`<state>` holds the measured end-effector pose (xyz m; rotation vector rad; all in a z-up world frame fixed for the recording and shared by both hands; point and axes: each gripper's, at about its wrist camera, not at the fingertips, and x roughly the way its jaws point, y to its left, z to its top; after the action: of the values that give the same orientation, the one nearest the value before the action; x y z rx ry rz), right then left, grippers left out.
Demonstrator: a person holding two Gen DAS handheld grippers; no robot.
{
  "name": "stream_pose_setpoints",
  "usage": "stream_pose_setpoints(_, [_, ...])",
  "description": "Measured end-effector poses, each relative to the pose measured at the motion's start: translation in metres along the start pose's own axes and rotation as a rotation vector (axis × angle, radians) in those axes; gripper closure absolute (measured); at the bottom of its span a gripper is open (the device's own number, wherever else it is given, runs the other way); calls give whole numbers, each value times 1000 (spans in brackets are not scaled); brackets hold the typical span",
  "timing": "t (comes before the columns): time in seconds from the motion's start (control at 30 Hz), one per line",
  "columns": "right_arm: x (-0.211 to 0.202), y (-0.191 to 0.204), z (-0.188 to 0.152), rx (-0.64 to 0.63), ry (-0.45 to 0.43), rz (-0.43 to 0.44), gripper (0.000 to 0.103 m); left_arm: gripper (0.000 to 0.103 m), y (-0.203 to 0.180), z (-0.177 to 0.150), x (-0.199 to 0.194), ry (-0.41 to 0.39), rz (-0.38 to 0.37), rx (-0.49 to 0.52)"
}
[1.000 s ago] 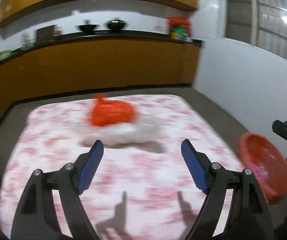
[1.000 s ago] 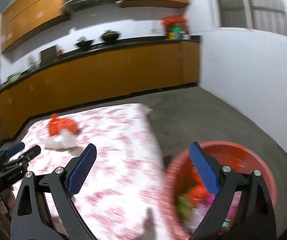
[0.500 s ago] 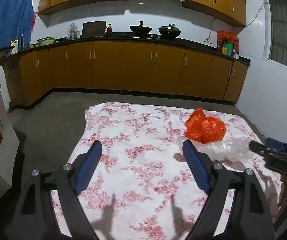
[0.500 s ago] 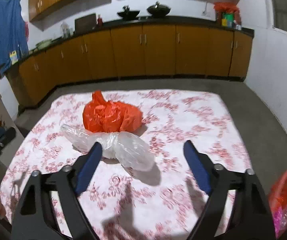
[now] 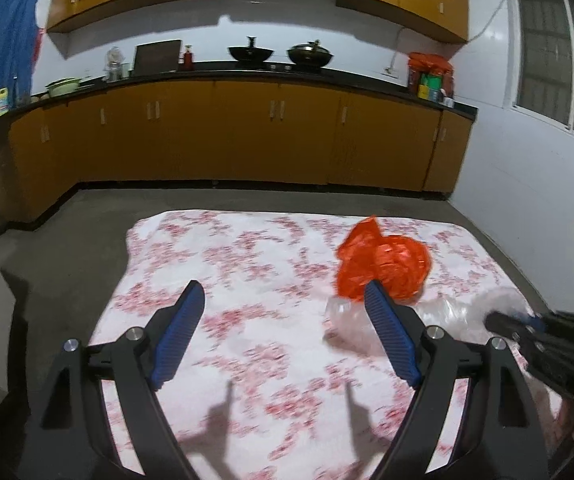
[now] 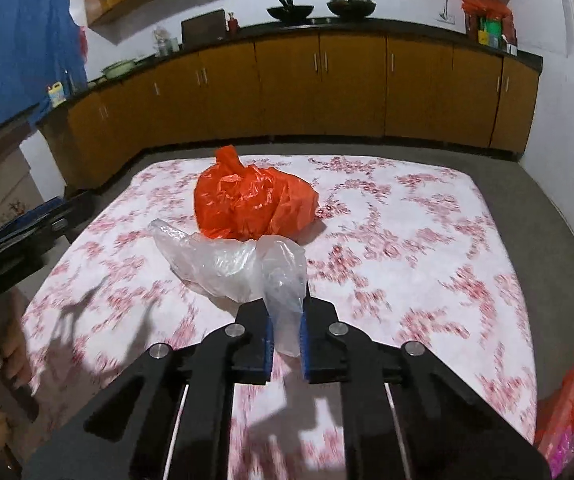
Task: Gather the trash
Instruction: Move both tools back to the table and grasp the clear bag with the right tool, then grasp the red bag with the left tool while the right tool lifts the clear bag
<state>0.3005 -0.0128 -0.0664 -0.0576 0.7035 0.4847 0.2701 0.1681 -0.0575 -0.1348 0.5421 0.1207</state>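
Right wrist: your right tongs (image 6: pixel 285 340) just clenched on clear bag (image 6: pixel 243 264) | lift slow toward red basin (image 6: pixel 567 404) at 4 o'clock | left tongs (image 5: pixel 283 332) released, empty

Left wrist camera looks forward and downward along its tongs (image 5: pixel 283 328) from the near left corner of the cloth-covered worktop (image 5: pixel 247 264), facing the far cabinet run (image 5: pixel 227 136). Right wrist camera sits lower and closer, at the near edge, facing the same cabinets. Both views share the worktop and an orange bag (image 5: pixel 383 268) (image 6: pixel 251 204); motion blur apparently softens near edges.
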Motion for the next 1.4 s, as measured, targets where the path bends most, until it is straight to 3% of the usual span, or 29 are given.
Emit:
stream_pose_setpoints(0.17, [-34, -23, -15, -9, -45, -134, 93, 17, -27, 9, 29, 34, -48, 34])
stream_pose_setpoints(0.37, [-53, -69, -22, 76, -58, -267, 93, 8, -57, 23, 67, 56, -77, 68])
stream_pose_setpoints(0.57, [-56, -94, -32, 138, -51, -289, 93, 4, -84, 31, 107, 103, -81, 118])
stream_pose_setpoints(0.67, [-54, -99, -36, 150, -47, -284, 93, 4, -91, 29, 136, 189, -59, 156])
stream_pose_setpoints(0.8, [-53, -104, -36, 165, -53, -277, 93, 5, -89, 23, 152, 252, -126, 146])
stream_pose_setpoints(0.87, [-53, -105, -37, 174, -53, -271, 93, 13, -91, 20, 154, 258, -158, 158])
stream_pose_setpoints(0.93, [-54, -105, -38, 180, -57, -267, 93, 35, -97, 16, 153, 273, -201, 193])
stream_pose_setpoints(1.03, [-58, -102, -39, 172, -64, -269, 93, 55, -106, 11, 151, 284, -228, 238])
stream_pose_setpoints(1.2, [-71, -95, -37, 160, -89, -283, 93, 65, -111, 8, 135, 256, -200, 257])
stream_pose_setpoints(1.4, [-100, -90, -34, 164, -137, -323, 93, 66, -109, 16, 99, 208, -149, 220])
